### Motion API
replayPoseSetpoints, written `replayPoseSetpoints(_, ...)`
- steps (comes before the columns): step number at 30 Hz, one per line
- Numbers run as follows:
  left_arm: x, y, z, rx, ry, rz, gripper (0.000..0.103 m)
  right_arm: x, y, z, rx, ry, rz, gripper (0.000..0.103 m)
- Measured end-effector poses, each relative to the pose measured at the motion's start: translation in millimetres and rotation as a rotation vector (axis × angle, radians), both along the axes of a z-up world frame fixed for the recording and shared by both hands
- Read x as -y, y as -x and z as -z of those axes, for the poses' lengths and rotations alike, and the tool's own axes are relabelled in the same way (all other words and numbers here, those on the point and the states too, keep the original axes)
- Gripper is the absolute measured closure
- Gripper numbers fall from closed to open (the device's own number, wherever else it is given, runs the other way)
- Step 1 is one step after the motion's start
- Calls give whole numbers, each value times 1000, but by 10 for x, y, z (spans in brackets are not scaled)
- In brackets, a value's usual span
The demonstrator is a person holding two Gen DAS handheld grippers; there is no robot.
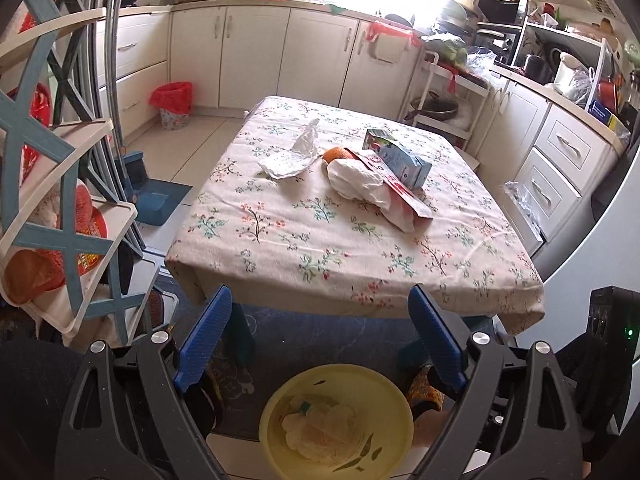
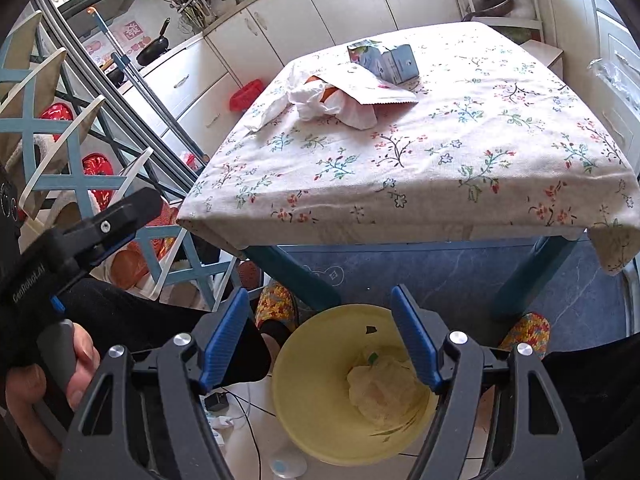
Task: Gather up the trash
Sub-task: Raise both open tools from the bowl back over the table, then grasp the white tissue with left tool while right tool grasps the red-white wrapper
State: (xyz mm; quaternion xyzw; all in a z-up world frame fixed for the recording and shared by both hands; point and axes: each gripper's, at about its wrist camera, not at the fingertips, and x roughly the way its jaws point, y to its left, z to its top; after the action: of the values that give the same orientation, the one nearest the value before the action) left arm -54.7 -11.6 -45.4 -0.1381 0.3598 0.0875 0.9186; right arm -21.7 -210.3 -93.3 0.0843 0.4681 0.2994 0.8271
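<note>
On the flowered tablecloth (image 1: 280, 248) (image 2: 440, 168) lies a heap of trash: crumpled white paper (image 1: 286, 162), an orange (image 1: 336, 154), a white plastic bag (image 1: 366, 184) (image 2: 332, 102), a flat red-and-white packet (image 1: 394, 184) (image 2: 376, 90) and a blue carton (image 1: 404, 156) (image 2: 390, 60). My left gripper (image 1: 320, 296) hangs open short of the table's near edge, nothing between its fingers. My right gripper (image 2: 320, 294) is open too, held over a yellow bowl (image 2: 316, 400) (image 1: 280, 412) on the floor that holds crumpled tissue (image 2: 384, 392). Its right finger overlaps the bowl in the picture.
A bin with a red liner (image 1: 174, 100) stands by the far cabinets. A blue-and-cream rack (image 1: 60, 200) crowds the left side, with a broom and dustpan (image 1: 156, 196) behind it. A person's slippered feet (image 2: 528, 330) rest under the table. Cabinets and drawers (image 1: 560, 160) line the right.
</note>
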Motion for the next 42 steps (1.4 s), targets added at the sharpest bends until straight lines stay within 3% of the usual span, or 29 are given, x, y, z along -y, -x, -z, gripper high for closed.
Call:
replayPoseSetpoints(9, -179, -380, -100, 2, -17, -17, 17, -31, -323, -228, 78, 14, 24, 32)
replayPoseSetpoints(22, -530, -1308, 51, -118, 20, -35, 17, -510, -1154, -443, 201, 232, -84, 32)
replayPoseSetpoints(32, -653, -2028, 366, -234, -30, -35, 17, -617, -1525, -249, 146, 272, -94, 33)
replayPoseSetpoints(36, -673, -2227, 469, -267, -55, -33, 17, -654, -1562, -200, 138, 287, -105, 39)
replayPoseSetpoints(42, -702, -2381, 582, -292, -72, -26, 17, -621, -1688, -154, 107, 270, -101, 62)
